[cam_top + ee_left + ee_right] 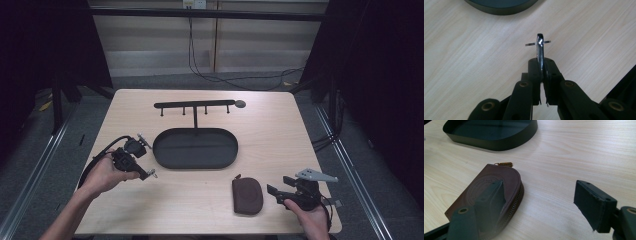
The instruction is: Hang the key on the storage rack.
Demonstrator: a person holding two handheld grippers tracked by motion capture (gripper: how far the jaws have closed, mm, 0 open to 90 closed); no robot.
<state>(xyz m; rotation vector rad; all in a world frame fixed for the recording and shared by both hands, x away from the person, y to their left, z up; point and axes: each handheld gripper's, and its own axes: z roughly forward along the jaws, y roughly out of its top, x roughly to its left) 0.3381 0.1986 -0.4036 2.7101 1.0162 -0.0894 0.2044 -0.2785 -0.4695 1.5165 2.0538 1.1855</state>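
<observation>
The left claw (541, 72) is closed on a metal key (540, 51), held edge-on; its long axis runs straight out from the jaws, ring end outermost, above the surface (474, 62). The right claw (539, 197) is held open beside a brown pouch (489, 187), near the dark tray (499, 143).

1. The left tongs (134, 159) are black, with brass-coloured rivets at the link pivots and a black cable looping behind.
2. The right tongs (285, 192) are black, topped by a grey three-cornered plate.
3. Both forearms are bare, sleeveless.
</observation>
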